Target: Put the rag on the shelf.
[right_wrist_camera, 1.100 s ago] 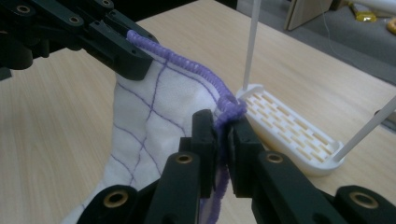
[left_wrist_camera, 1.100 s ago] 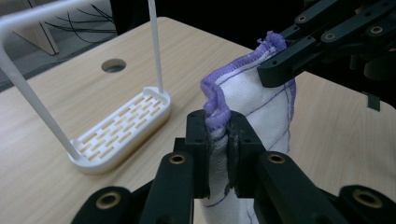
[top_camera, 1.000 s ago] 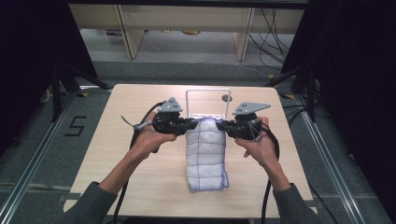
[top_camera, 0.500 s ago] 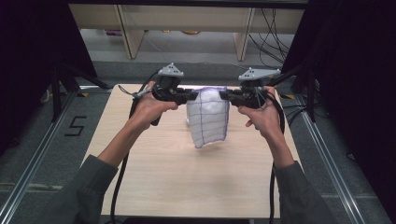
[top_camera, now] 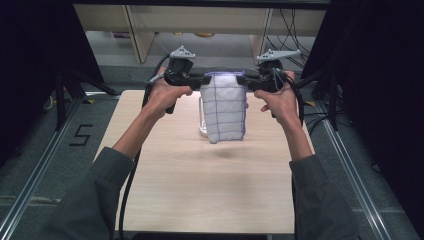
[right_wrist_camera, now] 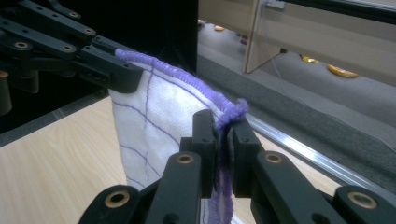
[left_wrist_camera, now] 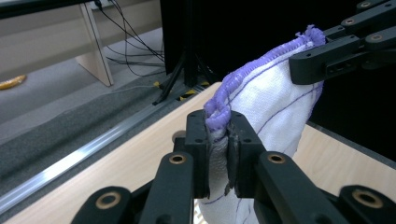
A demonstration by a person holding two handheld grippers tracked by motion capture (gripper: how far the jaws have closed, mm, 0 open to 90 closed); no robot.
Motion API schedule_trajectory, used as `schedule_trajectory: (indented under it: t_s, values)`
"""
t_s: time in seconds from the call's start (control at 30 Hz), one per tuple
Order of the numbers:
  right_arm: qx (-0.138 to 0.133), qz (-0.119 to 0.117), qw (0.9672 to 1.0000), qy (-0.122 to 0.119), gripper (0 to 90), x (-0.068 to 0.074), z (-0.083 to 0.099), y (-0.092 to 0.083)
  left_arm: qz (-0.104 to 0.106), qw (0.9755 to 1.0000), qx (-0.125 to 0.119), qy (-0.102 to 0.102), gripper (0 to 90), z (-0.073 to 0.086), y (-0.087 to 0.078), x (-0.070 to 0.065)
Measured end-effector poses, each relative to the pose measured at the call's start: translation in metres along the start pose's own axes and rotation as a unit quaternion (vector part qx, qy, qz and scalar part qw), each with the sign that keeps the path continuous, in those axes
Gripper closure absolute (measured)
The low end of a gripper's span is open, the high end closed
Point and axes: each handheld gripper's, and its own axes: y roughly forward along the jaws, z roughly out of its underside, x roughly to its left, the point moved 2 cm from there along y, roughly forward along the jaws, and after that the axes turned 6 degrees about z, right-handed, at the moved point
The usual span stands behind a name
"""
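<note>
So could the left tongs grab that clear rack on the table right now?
Probably not as things stand. The left tongs are shut on a top corner of the cloth, held up in the air with the right tongs, and the hanging cloth partly covers the clear rack.

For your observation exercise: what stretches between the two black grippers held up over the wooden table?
In the high view, a white purple-edged cloth hangs between the left gripper and right gripper.

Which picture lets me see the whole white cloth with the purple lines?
The high view: the cloth hangs full length between both grippers, above the table. The left gripper view and the right gripper view each show one pinched top corner and its purple edge.
</note>
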Motion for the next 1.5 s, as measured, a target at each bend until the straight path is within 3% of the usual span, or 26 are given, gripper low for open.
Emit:
schedule_trajectory:
  t_s: [0.1,0.2,0.33,0.5,0.63,0.7,0.83,0.87,1.17,1.27,1.3,1.33,1.47,1.5]
  values:
    - [-0.006,0.01,0.9999,0.001,83.9,-0.006,-0.004,0.005,-0.009,0.9999,-0.01,-0.003,80.1,-0.005,0.006,0.007]
    - [-0.008,0.013,0.9998,0.014,83.8,-0.012,-0.005,0.012,-0.015,0.9995,-0.018,-0.019,80.1,-0.008,0.013,0.015]
    - [-0.007,0.024,0.9992,0.032,83.8,-0.023,-0.012,0.023,-0.024,0.9989,-0.033,-0.025,80.1,-0.017,0.022,0.021]
    - [-0.023,0.045,0.998,0.037,83.7,-0.037,-0.022,0.037,-0.043,0.9978,-0.039,-0.032,79.8,-0.026,0.03,0.029]
    - [-0.02,0.055,0.997,0.05,83.5,-0.047,-0.026,0.049,-0.058,0.9967,-0.049,-0.028,78.5,-0.031,0.038,0.039]
    - [-0.019,0.06,0.9964,0.058,83.4,-0.05,-0.025,0.056,-0.066,0.9952,-0.057,-0.045,78.2,-0.027,0.045,0.047]
    - [-0.01,0.064,0.9957,0.065,83.3,-0.052,-0.022,0.07,-0.079,0.9939,-0.049,-0.06,78.3,-0.017,0.06,0.06]
    - [-0.009,0.066,0.9961,0.058,83.3,-0.053,-0.022,0.074,-0.081,0.9933,-0.048,-0.067,78.4,-0.014,0.063,0.063]
    - [0.036,0.08,0.9935,0.072,83.1,-0.066,-0.002,0.11,-0.087,0.9929,-0.028,-0.075,78.3,0.0,0.085,0.076]
    - [0.056,0.083,0.9921,0.076,82.8,-0.069,0.003,0.116,-0.087,0.9929,-0.017,-0.079,78.3,0.01,0.093,0.079]
    - [0.057,0.081,0.993,0.065,82.7,-0.072,0.005,0.118,-0.089,0.9925,-0.014,-0.083,78.2,0.014,0.095,0.08]
    - [0.061,0.081,0.992,0.075,82.4,-0.071,0.006,0.119,-0.09,0.9924,-0.008,-0.084,78.2,0.018,0.097,0.082]
    - [0.081,0.081,0.9909,0.071,80.7,-0.071,0.012,0.125,-0.088,0.9921,0.013,-0.089,77.4,0.031,0.102,0.084]
    - [0.091,0.081,0.9894,0.079,78.8,-0.07,0.014,0.126,-0.086,0.9917,0.013,-0.094,76.8,0.033,0.103,0.085]
